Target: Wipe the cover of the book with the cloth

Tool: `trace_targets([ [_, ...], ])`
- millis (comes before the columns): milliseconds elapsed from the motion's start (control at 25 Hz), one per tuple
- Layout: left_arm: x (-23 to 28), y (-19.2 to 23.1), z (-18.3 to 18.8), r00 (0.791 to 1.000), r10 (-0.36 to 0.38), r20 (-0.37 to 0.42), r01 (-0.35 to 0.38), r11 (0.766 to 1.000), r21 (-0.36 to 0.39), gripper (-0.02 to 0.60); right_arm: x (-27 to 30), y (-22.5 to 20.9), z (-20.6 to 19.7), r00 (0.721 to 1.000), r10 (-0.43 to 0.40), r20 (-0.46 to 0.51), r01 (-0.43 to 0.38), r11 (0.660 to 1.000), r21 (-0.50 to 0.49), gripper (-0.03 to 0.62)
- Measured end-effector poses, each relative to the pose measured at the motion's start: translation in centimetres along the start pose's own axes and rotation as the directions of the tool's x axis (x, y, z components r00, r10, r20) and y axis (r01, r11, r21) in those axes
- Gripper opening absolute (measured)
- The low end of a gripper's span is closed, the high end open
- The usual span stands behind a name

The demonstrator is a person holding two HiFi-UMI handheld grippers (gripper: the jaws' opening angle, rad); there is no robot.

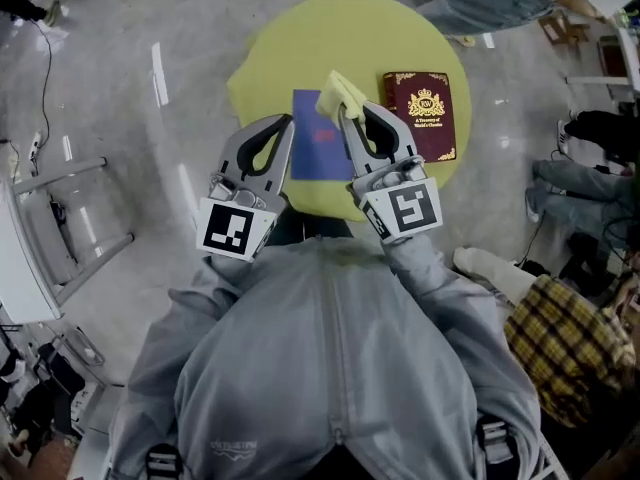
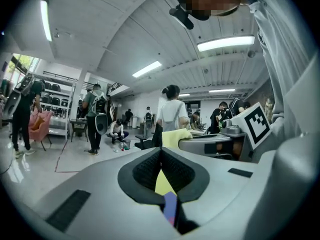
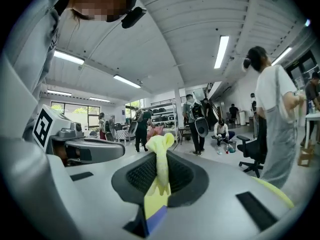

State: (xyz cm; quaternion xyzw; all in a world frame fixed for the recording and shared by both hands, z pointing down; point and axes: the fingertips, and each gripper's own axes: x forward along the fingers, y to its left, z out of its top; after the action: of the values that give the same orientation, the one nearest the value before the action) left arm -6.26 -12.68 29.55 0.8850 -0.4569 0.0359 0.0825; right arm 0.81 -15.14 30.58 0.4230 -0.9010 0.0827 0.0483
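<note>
A blue book (image 1: 318, 140) lies in the middle of the round yellow-green table (image 1: 300, 38). To its right lies a maroon book (image 1: 422, 113) with gold print. My right gripper (image 1: 345, 111) is held above the blue book's top right corner, shut on a pale yellow cloth (image 1: 343, 94) that sticks up past its tips. The right gripper view shows that cloth (image 3: 161, 156) pinched between the jaws. My left gripper (image 1: 288, 121) hovers over the blue book's left edge, shut with nothing in it. Through its jaws a strip of the blue book (image 2: 170, 206) shows.
A metal frame (image 1: 70, 218) stands on the floor at the left. A plaid bundle (image 1: 565, 348) and a seated person's legs (image 1: 575, 193) are at the right. Several people stand about the room, one close by (image 3: 272, 109) next to an office chair (image 3: 252, 156).
</note>
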Motion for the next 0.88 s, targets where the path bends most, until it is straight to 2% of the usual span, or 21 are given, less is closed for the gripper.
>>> trace_targets([
  [240,1.5,0.5,-6.9,0.996,-0.003,-0.086,0.002,1.0,-0.012,0.018,2.4,-1.4,-7.2,0.994,0.045,-0.098,-0.042,0.999,0.03,0.057],
  [600,1.0,0.7,-13.9,0.979,-0.002,-0.203,-0.007,0.999,-0.047,0.018,5.1,-0.8,-12.3,0.978,0.109,-0.18,-0.098,0.993,0.069,0.057],
  [880,0.6,0.4,-19.1,0.955,-0.024,-0.297,0.001,0.997,-0.077,0.018,7.2,-0.7,-16.7,0.94,0.179,-0.29,-0.145,0.98,0.135,0.057],
])
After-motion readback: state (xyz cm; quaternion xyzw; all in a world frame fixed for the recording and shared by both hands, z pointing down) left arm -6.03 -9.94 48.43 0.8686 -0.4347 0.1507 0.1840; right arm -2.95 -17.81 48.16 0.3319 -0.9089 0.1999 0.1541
